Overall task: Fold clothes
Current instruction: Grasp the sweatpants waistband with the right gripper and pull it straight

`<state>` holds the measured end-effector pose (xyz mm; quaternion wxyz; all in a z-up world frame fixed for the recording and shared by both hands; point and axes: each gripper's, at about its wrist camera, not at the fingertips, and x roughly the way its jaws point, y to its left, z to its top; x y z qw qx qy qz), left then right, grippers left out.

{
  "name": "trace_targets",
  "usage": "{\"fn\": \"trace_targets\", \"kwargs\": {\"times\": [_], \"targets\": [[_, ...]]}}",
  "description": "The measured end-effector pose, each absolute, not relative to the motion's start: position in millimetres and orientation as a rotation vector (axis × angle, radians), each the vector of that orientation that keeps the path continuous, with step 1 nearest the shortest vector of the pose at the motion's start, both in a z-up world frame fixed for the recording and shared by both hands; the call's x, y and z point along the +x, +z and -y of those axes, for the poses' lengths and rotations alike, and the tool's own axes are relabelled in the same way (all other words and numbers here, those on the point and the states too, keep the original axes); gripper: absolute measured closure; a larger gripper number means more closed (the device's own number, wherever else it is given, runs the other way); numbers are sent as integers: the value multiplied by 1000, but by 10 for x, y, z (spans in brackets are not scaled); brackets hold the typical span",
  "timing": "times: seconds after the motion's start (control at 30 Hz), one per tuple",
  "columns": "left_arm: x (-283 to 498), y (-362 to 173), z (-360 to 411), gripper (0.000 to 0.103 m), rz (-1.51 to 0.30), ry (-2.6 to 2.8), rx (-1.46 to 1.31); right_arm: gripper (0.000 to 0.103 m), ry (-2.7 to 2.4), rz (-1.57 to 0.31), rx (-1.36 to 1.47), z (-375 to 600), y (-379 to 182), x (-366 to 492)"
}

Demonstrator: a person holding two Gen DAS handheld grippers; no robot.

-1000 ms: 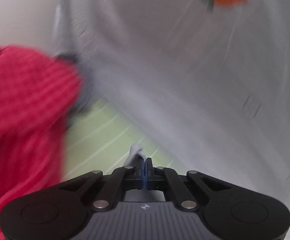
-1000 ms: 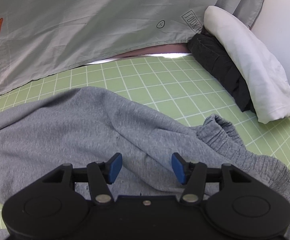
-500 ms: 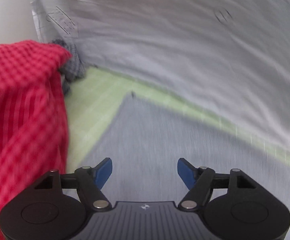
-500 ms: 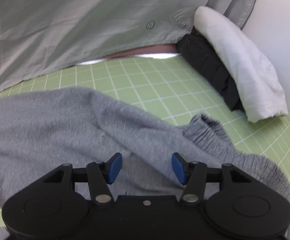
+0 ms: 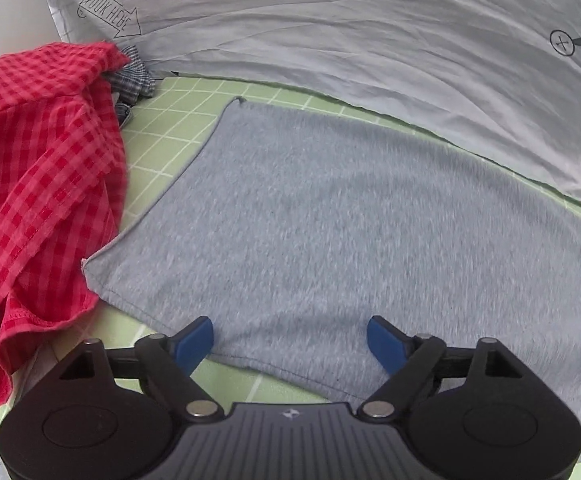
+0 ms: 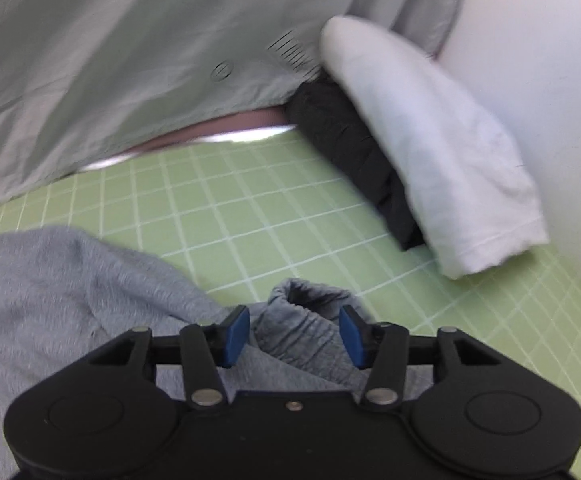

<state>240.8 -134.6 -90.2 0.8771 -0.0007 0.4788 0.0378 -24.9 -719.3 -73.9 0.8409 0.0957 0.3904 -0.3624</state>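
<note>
While my left tool (image 5: pixel 289 340) hangs over the near hem of the grey garment (image 5: pixel 330 220), its jaws are opening wide with nothing pinched between them; the cloth lies flat beneath, spread on the green mat (image 5: pixel 162 120). A red check shirt (image 5: pixel 38 168) is heaped at the left, touching the garment's left edge, and a pale sheet (image 5: pixel 350 32) drapes behind.

From the right wrist, my right tool (image 6: pixel 293 334) straddles the garment's gathered cuff (image 6: pixel 302 320). Its jaws are closing, the cuff between them, though the pads do not seem to press yet. Beyond, a white roll (image 6: pixel 430 144) lies on a black bundle (image 6: pixel 346 140) at the mat's far right.

I judge this to be the step of taking fresh holds for a fold. Next, the right must clamp the cuff firmly, and the left needs a grip on the hem.
</note>
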Motion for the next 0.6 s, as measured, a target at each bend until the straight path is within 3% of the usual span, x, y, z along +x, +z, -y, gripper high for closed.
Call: {"fn": "trace_targets", "kwargs": {"times": [0.07, 0.1, 0.13, 0.27, 0.37, 0.47, 0.5, 0.57, 0.6], "targets": [[2425, -908, 1334, 13, -1003, 84, -8, 53, -719, -848, 195, 7247, -782, -213], [2432, -912, 1331, 11, -1004, 86, -8, 78, -694, -856, 191, 7279, -801, -195], [2439, -916, 1328, 11, -1006, 88, -7, 94, -673, -851, 184, 7323, -803, -182], [2460, -921, 1308, 7, -1012, 89, -7, 95, -733, -844, 75, 7694, -711, -47], [2457, -932, 1292, 4, -1008, 96, -13, 94, -835, -806, 147, 8167, -665, -43], [2462, -932, 1288, 3, -1011, 106, -19, 92, -845, -774, 253, 8399, -651, -93], [2464, -930, 1290, 3, -1012, 111, -22, 85, -837, -763, 284, 8441, -645, -114], [2467, -925, 1294, 3, -1016, 125, -31, 64, -794, -746, 276, 8364, -624, -149], [2469, -920, 1293, 4, -1022, 134, -40, 40, -779, -743, 264, 8300, -607, -172]]}}
